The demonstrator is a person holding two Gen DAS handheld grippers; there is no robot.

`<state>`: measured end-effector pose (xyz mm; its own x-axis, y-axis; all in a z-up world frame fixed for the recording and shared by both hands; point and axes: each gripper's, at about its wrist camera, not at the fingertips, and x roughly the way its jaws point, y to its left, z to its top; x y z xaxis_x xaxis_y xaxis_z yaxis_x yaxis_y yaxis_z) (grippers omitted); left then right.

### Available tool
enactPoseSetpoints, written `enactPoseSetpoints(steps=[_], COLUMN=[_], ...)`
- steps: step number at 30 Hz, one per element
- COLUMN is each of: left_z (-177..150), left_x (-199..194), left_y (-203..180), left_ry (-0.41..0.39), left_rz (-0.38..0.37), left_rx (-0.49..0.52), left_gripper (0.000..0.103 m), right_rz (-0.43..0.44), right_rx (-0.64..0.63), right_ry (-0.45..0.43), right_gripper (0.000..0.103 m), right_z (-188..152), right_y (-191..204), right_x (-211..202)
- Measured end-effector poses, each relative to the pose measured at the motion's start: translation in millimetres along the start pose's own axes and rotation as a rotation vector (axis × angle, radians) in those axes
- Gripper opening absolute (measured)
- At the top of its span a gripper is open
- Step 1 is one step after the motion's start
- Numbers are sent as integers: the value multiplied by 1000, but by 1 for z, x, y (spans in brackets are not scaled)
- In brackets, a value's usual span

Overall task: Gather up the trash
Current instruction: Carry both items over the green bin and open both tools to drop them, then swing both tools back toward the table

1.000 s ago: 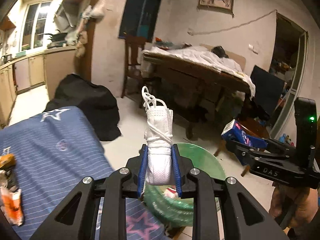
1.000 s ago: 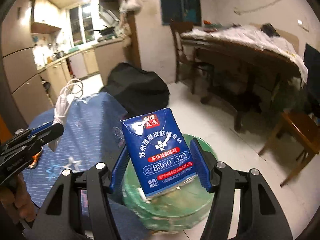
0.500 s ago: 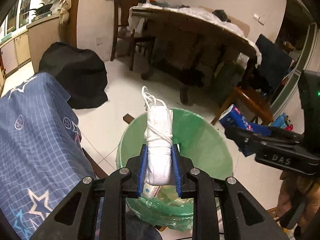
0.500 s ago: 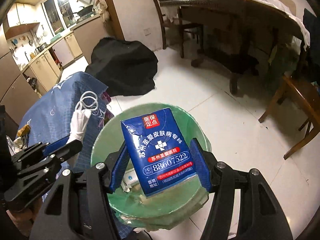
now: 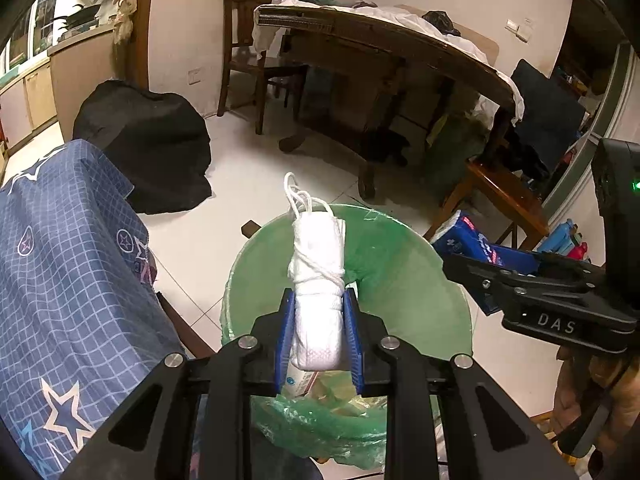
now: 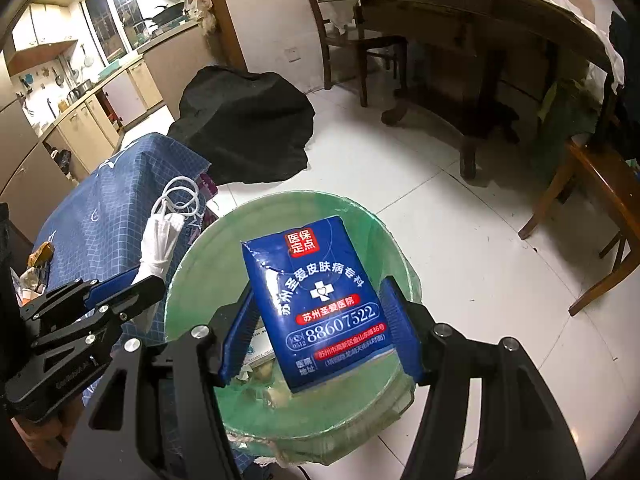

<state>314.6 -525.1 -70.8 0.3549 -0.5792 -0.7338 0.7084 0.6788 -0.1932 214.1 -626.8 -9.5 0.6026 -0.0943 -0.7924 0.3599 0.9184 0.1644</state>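
Over 1 bin (image 5: pixel 420 280) (green-lined): 1 mask (image 5: pixel 318 280), 1 packet (image 6: pixel 320 304).

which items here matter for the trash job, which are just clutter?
Job:
- rolled white face mask in left gripper
- blue tissue pack between right gripper pads
- green-lined bin below both

Clutter:
- black bag on floor
- blue star cloth
- wooden table, chair
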Motion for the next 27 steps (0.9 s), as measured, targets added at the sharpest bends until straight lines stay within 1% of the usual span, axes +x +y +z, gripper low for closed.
enactPoseSetpoints(steps=[3, 4, 5, 6, 7, 8, 11, 17, 19, 22, 24, 26, 27], left_z=[1, 1, 1, 1, 0, 0, -2, -6, -8, -13, -17, -26, -32], left_x=[0, 0, 0, -1, -2, -2, -4, -12, -17, -34, -48, -69, -81], left_y=[1, 2, 2, 4, 5, 7, 9, 13, 12, 15, 19, 26, 31], left_ry=[0, 0, 0, -1, -3, -7, -6, -6, -12, -32, -46, -69, -79], left_rz=[7, 12, 16, 18, 19, 26, 31, 30, 26, 21, 16, 16, 22], left_rx=[-5, -8, -10, -13, -17, -18, -25, -27, -26, -26, -32, -33, -33], left_gripper=[28, 36, 43, 47, 52, 54, 57, 58, 58, 59, 61, 64, 65], right_rz=[4, 9, 8, 7, 8, 10, 11, 17, 22, 29, 46, 75, 89], right_rx=[3, 5, 8, 10, 14, 19, 26, 28, 20, -12, -31, -54, -64], right_ry=[0, 1, -2, -6, -10, -13, -24, -44, -63, -105, -146, -200, -231], right_gripper=[61, 62, 66, 69, 70, 70, 72, 72, 72, 75, 78, 81, 85], right_z=[0, 0, -1, -1, -1, -1, -1, -5, -7, -12, -17, -27, -34], right_y=[-2, -2, -4, -3, -4, -5, -7, -4, 1, 14, 26, 42, 51], right_x=[1, 1, 1, 0, 0, -1, -3, -12, -20, -36, -48, -64, -72])
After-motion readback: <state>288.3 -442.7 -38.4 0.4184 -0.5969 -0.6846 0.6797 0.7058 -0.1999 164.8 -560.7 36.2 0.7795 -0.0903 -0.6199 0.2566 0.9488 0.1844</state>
